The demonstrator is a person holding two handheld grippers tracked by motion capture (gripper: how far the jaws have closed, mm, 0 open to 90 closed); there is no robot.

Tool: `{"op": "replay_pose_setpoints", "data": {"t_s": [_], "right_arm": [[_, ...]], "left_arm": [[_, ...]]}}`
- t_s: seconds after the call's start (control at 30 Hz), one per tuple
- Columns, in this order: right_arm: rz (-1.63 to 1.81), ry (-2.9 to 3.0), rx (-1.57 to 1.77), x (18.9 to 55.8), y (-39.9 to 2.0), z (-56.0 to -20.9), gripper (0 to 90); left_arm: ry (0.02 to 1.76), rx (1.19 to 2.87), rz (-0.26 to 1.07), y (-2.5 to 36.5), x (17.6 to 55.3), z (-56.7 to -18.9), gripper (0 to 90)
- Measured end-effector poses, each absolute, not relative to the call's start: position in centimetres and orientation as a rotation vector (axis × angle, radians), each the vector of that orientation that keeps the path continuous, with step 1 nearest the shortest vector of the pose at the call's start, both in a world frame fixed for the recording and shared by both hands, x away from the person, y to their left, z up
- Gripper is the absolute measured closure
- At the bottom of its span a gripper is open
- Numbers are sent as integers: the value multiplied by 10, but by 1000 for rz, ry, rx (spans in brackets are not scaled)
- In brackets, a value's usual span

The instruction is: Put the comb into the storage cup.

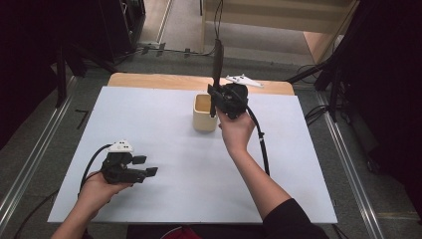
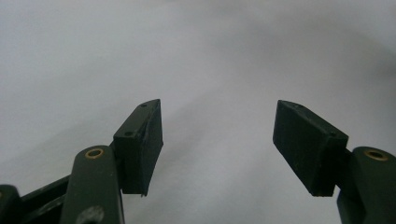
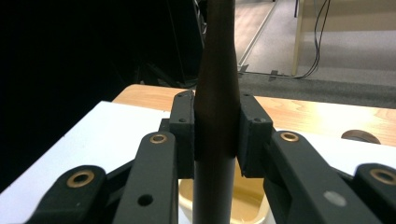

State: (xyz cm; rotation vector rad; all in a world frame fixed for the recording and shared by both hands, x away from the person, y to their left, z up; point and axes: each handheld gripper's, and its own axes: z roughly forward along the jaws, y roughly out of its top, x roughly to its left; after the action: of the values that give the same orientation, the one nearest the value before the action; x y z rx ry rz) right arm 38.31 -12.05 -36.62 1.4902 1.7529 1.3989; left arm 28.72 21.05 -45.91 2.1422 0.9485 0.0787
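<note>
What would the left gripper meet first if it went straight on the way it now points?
Probably nothing soon: the left gripper, its fingers open, points to the right across the bare white table top. The way looks free, though depth is unclear.

No readable txt, labels or nos. anywhere.

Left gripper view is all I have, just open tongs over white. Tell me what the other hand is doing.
Observer: The right tongs are shut on a dark stick, held upright.
Operator: Report what is under it.
Observer: A cream cup stands on the white table; the stick's lower end is at its mouth.
Operator: Say where my left tongs are.
Observer: The left tongs lie open near the table's front left, well apart from the cup.
</note>
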Motion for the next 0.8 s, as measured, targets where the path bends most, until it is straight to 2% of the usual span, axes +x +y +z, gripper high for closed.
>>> {"op": "replay_pose_setpoints", "data": {"t_s": [0.8], "right_arm": [[1365,1691,1526,427,-118,-353,700]], "left_arm": [[943,2145,68,210,288,-460,344]]}}
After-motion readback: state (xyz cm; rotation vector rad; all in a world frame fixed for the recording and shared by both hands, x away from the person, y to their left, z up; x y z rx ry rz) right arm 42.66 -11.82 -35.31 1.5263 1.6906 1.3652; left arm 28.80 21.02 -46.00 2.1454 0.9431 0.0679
